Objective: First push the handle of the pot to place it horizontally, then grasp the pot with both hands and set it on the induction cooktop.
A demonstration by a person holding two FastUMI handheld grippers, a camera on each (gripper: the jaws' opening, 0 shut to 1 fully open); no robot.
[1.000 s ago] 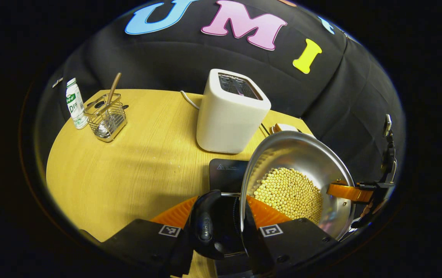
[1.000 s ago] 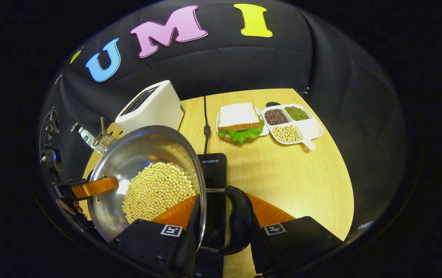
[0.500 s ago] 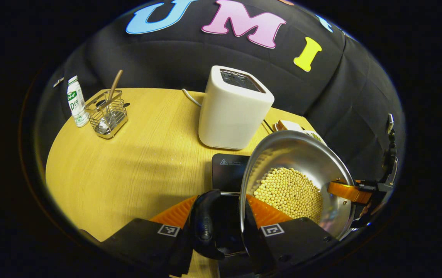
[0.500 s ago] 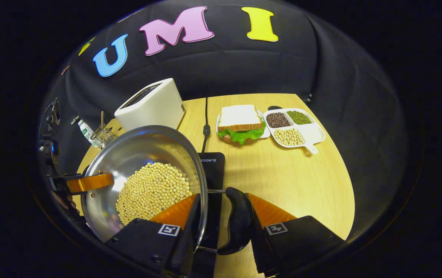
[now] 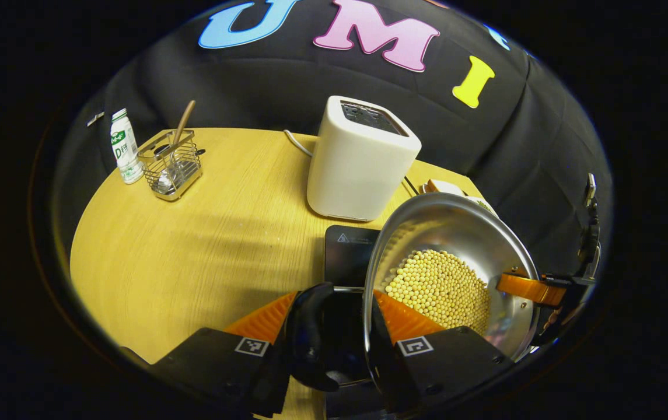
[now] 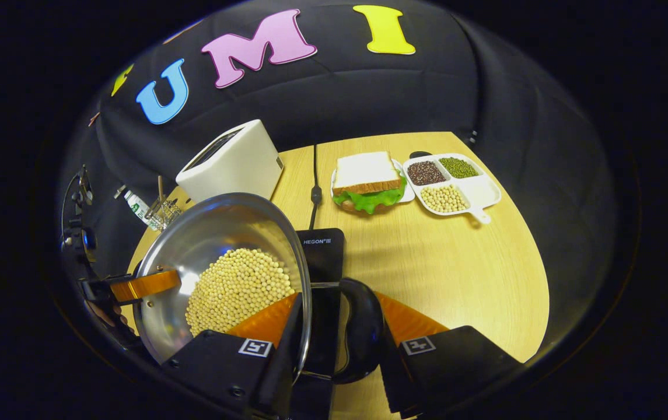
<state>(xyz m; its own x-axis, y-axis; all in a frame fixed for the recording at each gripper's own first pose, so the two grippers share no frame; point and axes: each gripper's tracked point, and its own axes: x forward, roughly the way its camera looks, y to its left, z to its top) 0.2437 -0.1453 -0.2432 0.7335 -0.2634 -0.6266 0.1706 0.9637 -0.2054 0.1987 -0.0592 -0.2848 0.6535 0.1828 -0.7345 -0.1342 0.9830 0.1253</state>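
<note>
Left gripper [image 5: 334, 318]: two broad dark housing blocks at the lower edge, each bearing a small square white-bordered fiducial marker on its upper inner corner and round screw heads lower down on its top face. The fingers [image 5: 263, 312] taper forward as wedges with fine ribbed inner faces. Right gripper [image 6: 334, 318]: same construction, with matching square markers and a screw head on the left block. Seen from the opposite view, its body is a dark frame with an upright bracket behind.
</note>
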